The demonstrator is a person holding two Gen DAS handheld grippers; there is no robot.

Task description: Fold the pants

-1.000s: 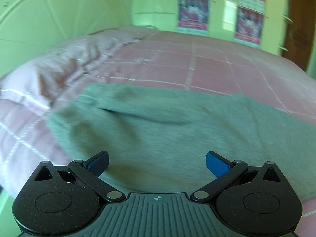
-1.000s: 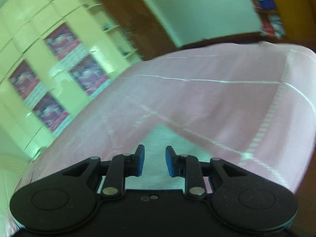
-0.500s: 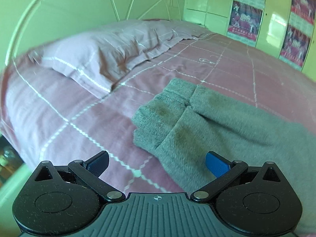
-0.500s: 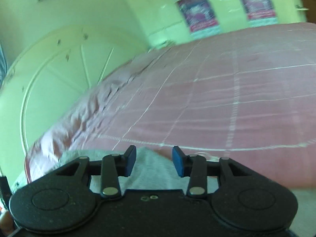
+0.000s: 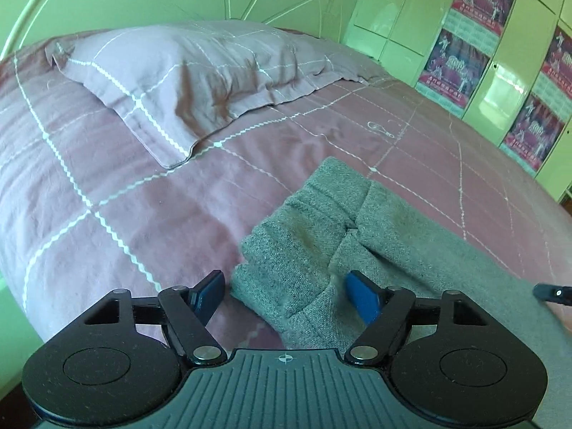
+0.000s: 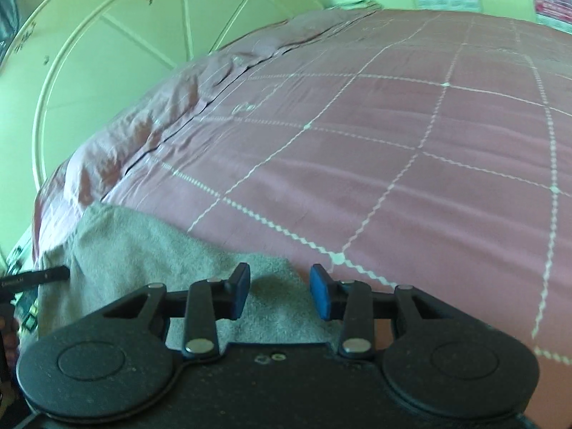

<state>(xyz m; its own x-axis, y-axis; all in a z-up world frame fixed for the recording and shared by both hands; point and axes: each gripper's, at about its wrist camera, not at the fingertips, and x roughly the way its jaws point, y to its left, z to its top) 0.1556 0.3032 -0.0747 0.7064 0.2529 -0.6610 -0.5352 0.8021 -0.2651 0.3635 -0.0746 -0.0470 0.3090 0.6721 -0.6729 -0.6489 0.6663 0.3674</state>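
Grey pants [image 5: 375, 243] lie on the pink checked bedspread [image 5: 150, 193], their folded end pointing toward the pillow. My left gripper [image 5: 286, 295] is open, its blue fingers spread either side of the near corner of that folded end. In the right wrist view the pants [image 6: 143, 250] lie at lower left. My right gripper [image 6: 279, 289] is open, low over the pants' edge, holding nothing. A tip of the right gripper [image 5: 552, 291] shows at the left view's right edge.
A pink pillow [image 5: 200, 68] lies at the head of the bed by the pale green headboard [image 6: 107, 46]. Green wardrobe doors with posters [image 5: 464, 35] stand beyond the far side. The bed's edge drops off at lower left [image 5: 10, 286].
My left gripper has swung left and come down at the pants' folded end. My right gripper has swung from the foot of the bed toward the headboard and opened wider over the pants' edge.
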